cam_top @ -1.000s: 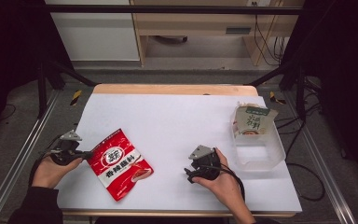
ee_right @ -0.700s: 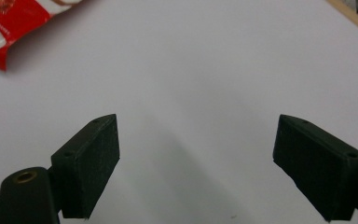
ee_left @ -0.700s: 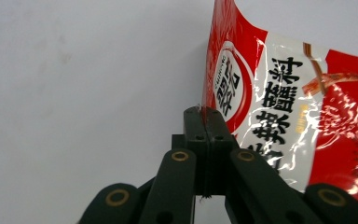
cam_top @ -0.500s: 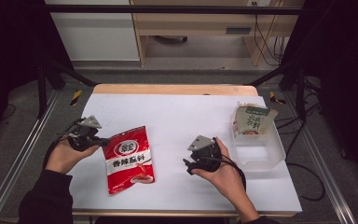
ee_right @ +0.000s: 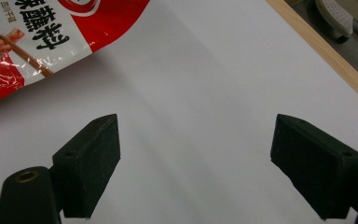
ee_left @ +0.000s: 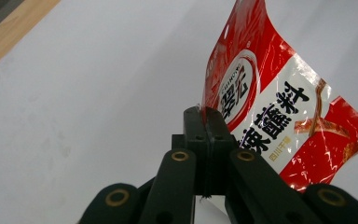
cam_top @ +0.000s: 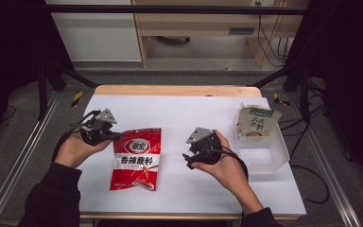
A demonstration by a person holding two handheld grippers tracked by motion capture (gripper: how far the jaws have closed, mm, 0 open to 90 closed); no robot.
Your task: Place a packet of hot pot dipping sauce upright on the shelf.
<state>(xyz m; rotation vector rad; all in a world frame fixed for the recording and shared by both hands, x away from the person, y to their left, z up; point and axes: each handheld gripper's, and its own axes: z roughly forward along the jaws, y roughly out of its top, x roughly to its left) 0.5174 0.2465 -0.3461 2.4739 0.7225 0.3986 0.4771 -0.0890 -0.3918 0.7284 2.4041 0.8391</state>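
Note:
A red and white seasoning packet (cam_top: pixel 137 158) hangs over the white table (cam_top: pixel 194 113), left of centre, with its lower end near the surface. My left gripper (cam_top: pixel 116 136) is shut on the packet's upper left edge. In the left gripper view the black jaws (ee_left: pixel 205 126) meet flat on the packet (ee_left: pixel 279 116), which is lifted and tilted. My right gripper (cam_top: pixel 187 159) hovers to the right of the packet, jaws spread wide. In the right gripper view the right gripper (ee_right: pixel 196 135) has only bare table between its pads, and the packet (ee_right: pixel 28 32) lies at the top left.
A clear plastic tub (cam_top: pixel 264 161) stands at the table's right side with a green and white packet (cam_top: pixel 256 122) leaning in its far end. The table's wooden far edge (cam_top: pixel 177 91) runs along the back. Metal frame rails flank both sides.
My left hand has moved right and up, carrying the packet and swinging it from slanted to nearly straight. My right hand has risen a little, jaws still spread.

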